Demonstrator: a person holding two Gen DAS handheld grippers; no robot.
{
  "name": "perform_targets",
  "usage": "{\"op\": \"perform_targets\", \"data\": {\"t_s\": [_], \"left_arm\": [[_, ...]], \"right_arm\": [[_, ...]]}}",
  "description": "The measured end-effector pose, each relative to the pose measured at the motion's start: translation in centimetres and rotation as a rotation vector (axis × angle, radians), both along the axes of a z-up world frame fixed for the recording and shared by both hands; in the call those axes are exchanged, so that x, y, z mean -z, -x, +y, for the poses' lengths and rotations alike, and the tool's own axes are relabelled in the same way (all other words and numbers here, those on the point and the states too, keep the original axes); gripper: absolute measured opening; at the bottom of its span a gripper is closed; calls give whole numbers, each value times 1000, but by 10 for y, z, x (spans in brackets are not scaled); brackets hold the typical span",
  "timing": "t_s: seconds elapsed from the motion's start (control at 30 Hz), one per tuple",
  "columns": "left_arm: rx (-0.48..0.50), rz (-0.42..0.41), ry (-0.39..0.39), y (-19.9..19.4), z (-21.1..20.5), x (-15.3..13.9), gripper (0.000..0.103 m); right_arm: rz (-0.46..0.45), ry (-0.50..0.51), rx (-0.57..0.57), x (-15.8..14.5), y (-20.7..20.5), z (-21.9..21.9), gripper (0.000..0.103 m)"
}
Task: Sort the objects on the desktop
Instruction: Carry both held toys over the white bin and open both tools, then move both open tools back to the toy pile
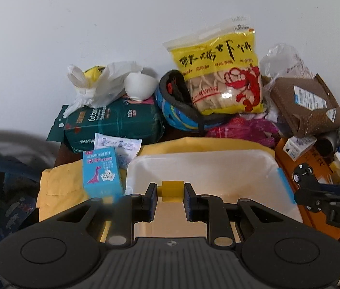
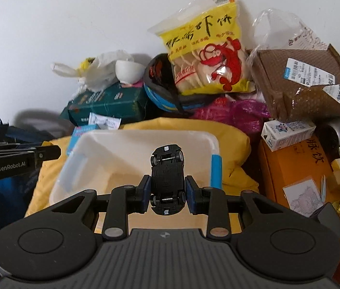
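Observation:
My left gripper (image 1: 171, 193) is shut on a small yellow block (image 1: 172, 191), held over the white plastic bin (image 1: 201, 161). In the right wrist view, my right gripper (image 2: 167, 189) is shut on a black toy car (image 2: 167, 178), underside toward the camera, above the same white bin (image 2: 102, 144) with blue handles. The bin rests on a yellow cloth (image 2: 232, 142). The right gripper's tip (image 1: 314, 190) shows at the right edge of the left view, and the left gripper's tip (image 2: 18, 159) at the left edge of the right view.
Behind the bin lies clutter against a white wall: a yellow shrimp-chip bag (image 1: 220, 72), a green tissue pack (image 1: 114, 122), a white bowl (image 1: 138, 84), a brown parcel (image 1: 307, 103), a blue card box (image 1: 101, 171), an orange box (image 2: 297, 171) and a small white carton (image 2: 288, 134).

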State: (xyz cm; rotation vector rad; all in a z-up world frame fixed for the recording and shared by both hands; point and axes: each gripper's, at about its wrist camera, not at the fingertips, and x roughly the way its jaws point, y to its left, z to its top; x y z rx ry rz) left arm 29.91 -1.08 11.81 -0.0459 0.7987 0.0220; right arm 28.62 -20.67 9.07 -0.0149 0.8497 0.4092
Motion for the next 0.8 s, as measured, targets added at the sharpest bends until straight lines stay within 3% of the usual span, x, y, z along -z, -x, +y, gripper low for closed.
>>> {"op": "perform_targets", "data": {"t_s": [0.23, 0.27, 0.3, 0.33, 0.37, 0.43, 0.63, 0.8], "left_arm": [[39, 9, 8, -11, -13, 5, 27], [45, 7, 14, -12, -15, 5, 39], [38, 3, 8, -13, -16, 4, 49], [20, -5, -5, -13, -17, 4, 69], [4, -17, -22, -12, -16, 3, 76], [-13, -31, -23, -11, -11, 2, 76], [-32, -73, -7, 7, 8, 4, 76], [42, -168, -35, 65, 20, 18, 76]], "right_arm": [[19, 15, -33, 8, -10, 13, 34], [17, 24, -31, 9, -12, 15, 36], [15, 26, -32, 8, -13, 15, 44], [9, 26, -30, 8, -13, 15, 50], [-2, 28, -25, 7, -13, 15, 57], [-19, 39, -17, 5, -13, 13, 62], [-82, 23, -36, 6, 4, 6, 63], [-226, 13, -138, 23, 76, 2, 74]]}}
